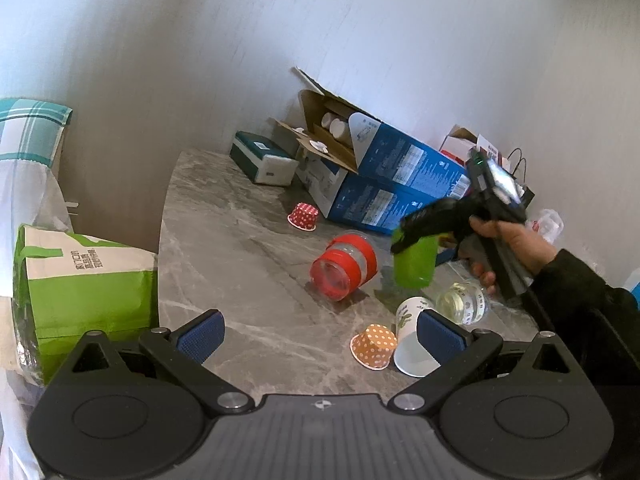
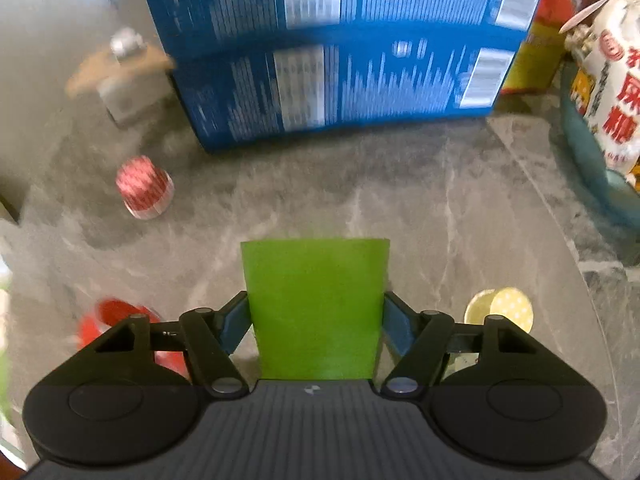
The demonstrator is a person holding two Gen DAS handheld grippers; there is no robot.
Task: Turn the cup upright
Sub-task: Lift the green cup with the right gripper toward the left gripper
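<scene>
While the right gripper [image 2: 316, 324] clamped the green cup [image 2: 316, 304] between its 2 fingers above the marble table [image 2: 440, 208], the left gripper [image 1: 320, 334] hung open, holding nothing.

Boxes [image 1: 384, 176] stand stacked at the back of the counter [image 1: 240, 264]. A jar [image 1: 344, 266] lies before them. Two cups [image 1: 394, 346] lie nearer still.
</scene>
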